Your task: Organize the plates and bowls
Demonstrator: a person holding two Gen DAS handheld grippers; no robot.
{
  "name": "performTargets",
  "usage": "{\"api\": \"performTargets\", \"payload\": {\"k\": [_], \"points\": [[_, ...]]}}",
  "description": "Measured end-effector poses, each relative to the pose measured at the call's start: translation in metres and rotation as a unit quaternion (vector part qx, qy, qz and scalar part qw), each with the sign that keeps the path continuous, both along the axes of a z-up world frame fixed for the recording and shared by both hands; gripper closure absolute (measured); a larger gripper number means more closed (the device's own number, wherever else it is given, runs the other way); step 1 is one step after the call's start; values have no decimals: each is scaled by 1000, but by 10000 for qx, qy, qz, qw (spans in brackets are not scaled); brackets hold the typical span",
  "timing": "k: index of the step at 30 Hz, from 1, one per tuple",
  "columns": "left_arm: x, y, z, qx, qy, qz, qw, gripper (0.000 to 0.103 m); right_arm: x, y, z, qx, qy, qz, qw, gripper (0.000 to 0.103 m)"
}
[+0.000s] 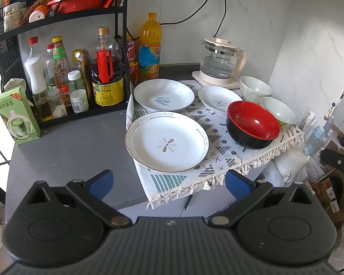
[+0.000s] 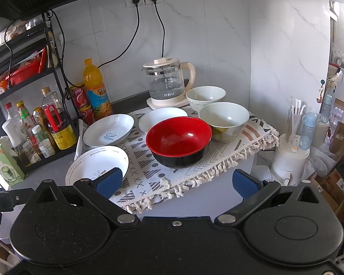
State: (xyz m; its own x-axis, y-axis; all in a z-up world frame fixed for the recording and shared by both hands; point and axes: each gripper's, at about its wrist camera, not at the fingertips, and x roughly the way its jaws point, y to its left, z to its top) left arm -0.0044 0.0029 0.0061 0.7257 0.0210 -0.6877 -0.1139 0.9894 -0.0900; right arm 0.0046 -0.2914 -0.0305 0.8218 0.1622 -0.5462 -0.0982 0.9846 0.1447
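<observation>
The left gripper [image 1: 169, 184] fills the bottom of the left wrist view, level and pointing forward over the near edge of the grey counter [image 1: 75, 146]. Its blue pads [image 1: 102, 183] stand wide apart with nothing between them, so it is released. The right gripper [image 2: 175, 183] sits the same way at the bottom of the right wrist view, spread wide and empty, above the fringed edge of the patterned cloth [image 2: 149, 167].

In the left wrist view the flower plate [image 1: 167, 141] lies just beyond the left gripper, at frame centre, half on the cloth and half on the bare counter. It is white with a thin dark rim line and a small petal motif. Behind it, upper centre, lies the lettered plate [image 1: 164, 94], and to its right the small plate [image 1: 219, 99]; both are white and shallow.

In the right wrist view the red bowl [image 2: 178, 141] stands at frame centre, straight ahead of the right gripper and apart from it. It is glossy red inside and black outside. To its upper right stands the pale bowl [image 2: 223, 121], close beside it, and behind that the white bowl [image 2: 205, 97], next to the glass kettle [image 2: 166, 83]. All dishes stand upright and empty, none stacked.
</observation>
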Motion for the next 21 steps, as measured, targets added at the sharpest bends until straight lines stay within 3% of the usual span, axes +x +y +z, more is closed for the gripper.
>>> {"api": "performTargets", "payload": {"k": [21], "points": [[3,7,-3,47,-12,0,10000,0,3,10,0,0,13,-25,10000,0]]}}
